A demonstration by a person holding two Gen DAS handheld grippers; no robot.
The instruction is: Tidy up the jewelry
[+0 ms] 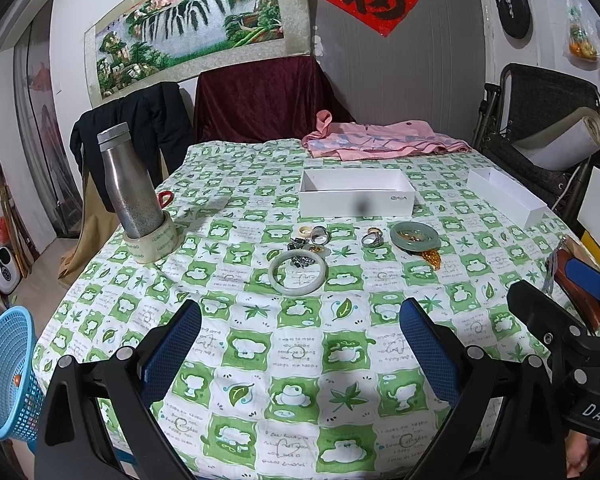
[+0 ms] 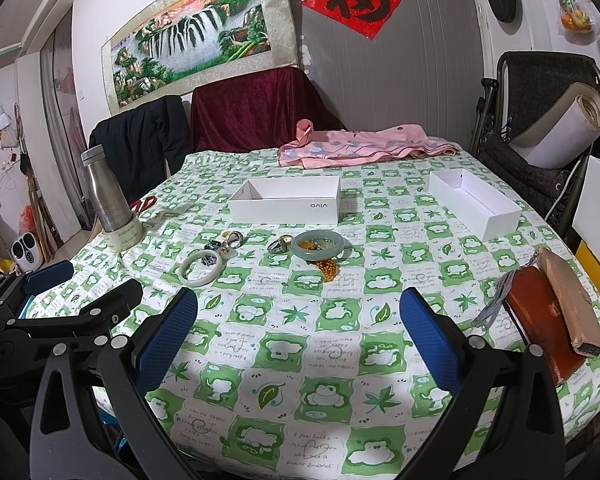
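Jewelry lies mid-table on the green checked cloth: a pale jade bangle (image 1: 297, 273) (image 2: 200, 269), a darker green bangle (image 1: 415, 236) (image 2: 318, 245) with amber beads (image 1: 432, 258) (image 2: 327, 270) under it, and several rings (image 1: 319, 235) (image 2: 231, 240) between them. Behind them stands an open white box (image 1: 356, 192) (image 2: 286, 200); a second white box (image 1: 506, 196) (image 2: 474, 202) lies to the right. My left gripper (image 1: 300, 344) is open over the near cloth, short of the pale bangle, nothing between its fingers. My right gripper (image 2: 299, 340) is also open and holds nothing.
A steel bottle (image 1: 130, 184) (image 2: 106, 196) stands in a tape roll at the left, red scissors (image 2: 143, 204) behind it. Pink cloth (image 1: 380, 142) (image 2: 360, 146) lies at the far edge. A red case with a brown wallet (image 2: 556, 312) sits right. A blue basket (image 1: 6, 376) hangs off the left.
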